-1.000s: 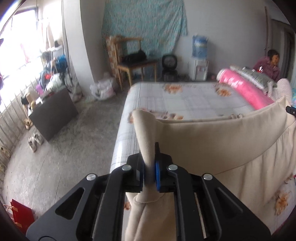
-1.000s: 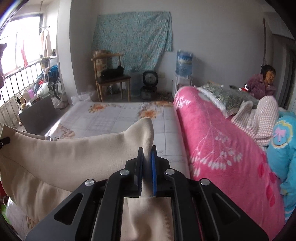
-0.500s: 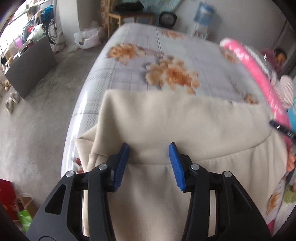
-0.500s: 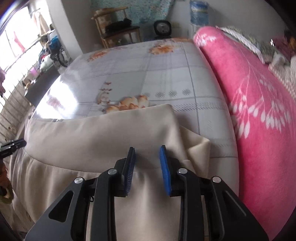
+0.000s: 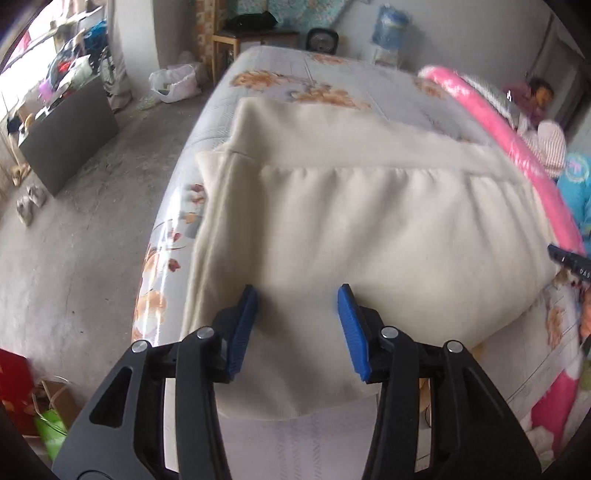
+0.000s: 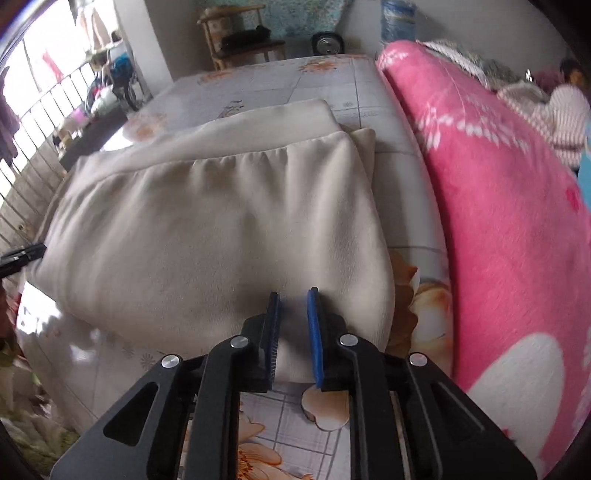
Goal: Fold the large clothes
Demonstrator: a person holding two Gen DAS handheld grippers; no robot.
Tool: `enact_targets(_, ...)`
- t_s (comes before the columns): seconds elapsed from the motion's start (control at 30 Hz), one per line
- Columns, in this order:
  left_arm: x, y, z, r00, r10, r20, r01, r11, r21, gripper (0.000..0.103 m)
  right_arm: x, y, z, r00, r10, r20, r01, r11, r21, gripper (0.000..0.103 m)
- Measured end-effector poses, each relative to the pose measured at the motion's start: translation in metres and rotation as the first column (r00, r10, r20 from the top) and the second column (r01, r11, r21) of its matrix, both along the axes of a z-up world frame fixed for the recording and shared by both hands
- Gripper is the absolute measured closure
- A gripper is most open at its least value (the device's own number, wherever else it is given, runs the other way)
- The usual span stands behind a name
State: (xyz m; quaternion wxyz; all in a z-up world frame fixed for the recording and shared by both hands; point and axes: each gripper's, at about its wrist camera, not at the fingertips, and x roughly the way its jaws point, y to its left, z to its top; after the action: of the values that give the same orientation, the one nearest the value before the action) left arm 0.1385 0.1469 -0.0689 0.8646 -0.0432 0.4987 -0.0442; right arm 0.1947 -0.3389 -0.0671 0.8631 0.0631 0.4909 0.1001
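A cream garment [image 5: 369, 221] lies folded on a bed w/ a floral sheet [image 5: 332, 85]; its ribbed hem band runs across the far side, toward 12 o'clock, and the fold edge faces the near side at 6 o'clock.

Left gripper [image 5: 297, 295] hangs over the garment's near left part, blue-padded fingers [image 5: 243, 325] spread wide, nothing between them but the cloth below. Whether the tips touch the fabric can't be told.

Right gripper [image 6: 293, 299] sits over the near right corner of the garment [image 6: 221, 229], fingers [image 6: 314, 332] parted by a narrow gap, gripping nothing. In the right wrist view the other gripper's tip pokes in at 9 o'clock, at the garment's left edge.

A pink blanket [image 6: 498, 221] is heaped along the bed's right side, from 1 to 5 o'clock, just beside the garment. At 12 o'clock past the bed: a wooden chair [image 6: 236, 40], small fan [image 6: 327, 42], water bottle [image 5: 389, 22]. Bare concrete floor [image 5: 85, 221] at 9 o'clock in the left view.
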Motion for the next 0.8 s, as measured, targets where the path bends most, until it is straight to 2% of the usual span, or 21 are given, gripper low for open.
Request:
enact_targets(0.03,-0.002,0.003,0.005,1.000,0.019,-0.005,-0.019,1.000,0.014,0.062,-0.004,0.001,0.009,1.000,-0.009,0.016,0.009,1.000,-0.009,0.088)
enact_targets(0.1,-0.013,0.007,0.019,0.998,0.009,0.059,-0.008,1.000,-0.016,0.060,-0.019,0.005,0.028,0.996,0.011,0.094,-0.007,0.999,-0.042,0.081)
enact_targets(0.17,-0.024,0.007,0.022,0.996,0.003,0.086,-0.005,1.000,0.018,0.059,-0.026,0.004,0.023,0.997,0.004,0.075,0.000,0.998,-0.058,0.076)
enact_targets(0.2,-0.024,0.009,0.015,0.998,0.014,0.064,-0.016,0.999,0.038,0.059,-0.025,0.000,0.009,0.999,-0.020,0.035,0.023,0.996,-0.091,0.076)
enact_targets(0.23,-0.023,0.012,0.004,0.999,0.033,0.027,-0.034,0.998,0.048,0.059,-0.025,-0.004,-0.001,0.999,-0.025,0.023,0.027,0.996,-0.086,0.076)
enact_targets(0.27,-0.019,0.016,-0.004,0.999,0.050,-0.001,-0.050,0.998,0.041,0.058,-0.027,-0.008,-0.003,0.999,-0.041,0.033,0.043,0.997,-0.059,0.076)
enact_targets(0.33,-0.022,0.022,0.001,0.997,0.079,0.016,-0.079,0.997,0.012,0.060,-0.032,-0.001,0.011,0.998,-0.062,0.031,0.065,0.991,-0.113,0.076)
enact_targets(0.37,-0.026,0.020,0.013,0.995,0.083,0.055,-0.085,0.996,0.024,0.060,-0.038,0.010,0.022,0.997,-0.050,0.065,0.061,0.982,-0.177,0.076)
enact_targets(0.43,-0.036,0.011,0.034,0.987,0.063,0.147,-0.069,0.997,0.035,0.059,-0.048,0.034,0.040,0.992,0.020,0.121,0.005,0.979,-0.204,0.074)
enact_targets(0.5,-0.040,-0.008,0.050,0.979,0.006,0.205,-0.012,0.999,0.030,0.058,-0.051,0.063,0.051,0.985,0.076,0.157,-0.052,0.988,-0.148,0.071)
enact_targets(0.53,-0.038,-0.020,0.051,0.977,-0.025,0.213,0.021,0.999,0.025,0.056,-0.050,0.076,0.052,0.982,0.099,0.162,-0.082,0.991,-0.109,0.066)
enact_targets(0.63,-0.027,-0.067,0.040,0.976,-0.120,0.184,0.116,0.993,0.034,0.056,-0.043,0.123,0.040,0.972,0.165,0.168,-0.158,0.986,-0.055,0.061)
enact_targets(0.7,-0.018,-0.095,0.021,0.975,-0.168,0.148,0.163,0.986,0.041,0.056,-0.035,0.150,0.019,0.969,0.203,0.139,-0.203,0.979,-0.019,0.061)
enact_targets(0.77,-0.010,-0.112,-0.004,0.981,-0.157,0.113,0.146,0.984,0.097,0.055,-0.032,0.173,-0.009,0.972,0.218,0.087,-0.209,0.973,-0.101,0.057)
enact_targets(0.8,-0.011,-0.117,-0.007,0.979,-0.155,0.135,0.138,0.982,0.129,0.054,-0.035,0.179,-0.011,0.966,0.226,0.126,-0.207,0.967,-0.148,0.056)
